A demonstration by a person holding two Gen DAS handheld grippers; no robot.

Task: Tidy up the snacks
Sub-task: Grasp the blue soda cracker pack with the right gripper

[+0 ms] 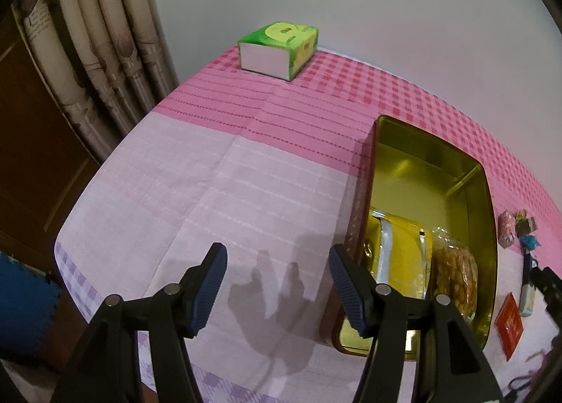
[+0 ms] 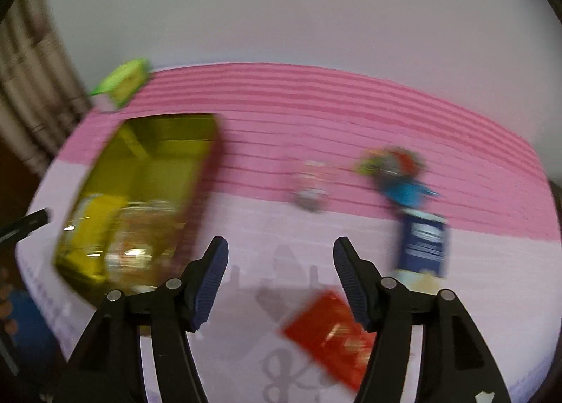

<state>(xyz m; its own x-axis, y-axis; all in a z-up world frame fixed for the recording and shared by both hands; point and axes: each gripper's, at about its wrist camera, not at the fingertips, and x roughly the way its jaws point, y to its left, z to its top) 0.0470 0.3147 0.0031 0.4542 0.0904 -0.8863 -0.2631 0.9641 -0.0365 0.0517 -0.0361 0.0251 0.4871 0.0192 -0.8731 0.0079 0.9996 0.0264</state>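
Note:
An open gold tin (image 1: 435,171) with red outer walls lies on the pink cloth at the right in the left wrist view; it holds a yellow packet (image 1: 400,259) and a clear bag of nuts (image 1: 456,280). My left gripper (image 1: 277,283) is open and empty, just left of the tin. In the blurred right wrist view the tin (image 2: 165,143) is at left. My right gripper (image 2: 281,280) is open and empty above a red packet (image 2: 326,332). A dark blue packet (image 2: 425,245), a small pale sweet (image 2: 311,189) and a colourful wrapped snack (image 2: 397,171) lie beyond.
A green tissue box (image 1: 277,48) stands at the table's far edge by the white wall. Curtains (image 1: 91,52) and a brown door are at left, past the table edge. Loose snacks (image 1: 509,322) lie right of the tin.

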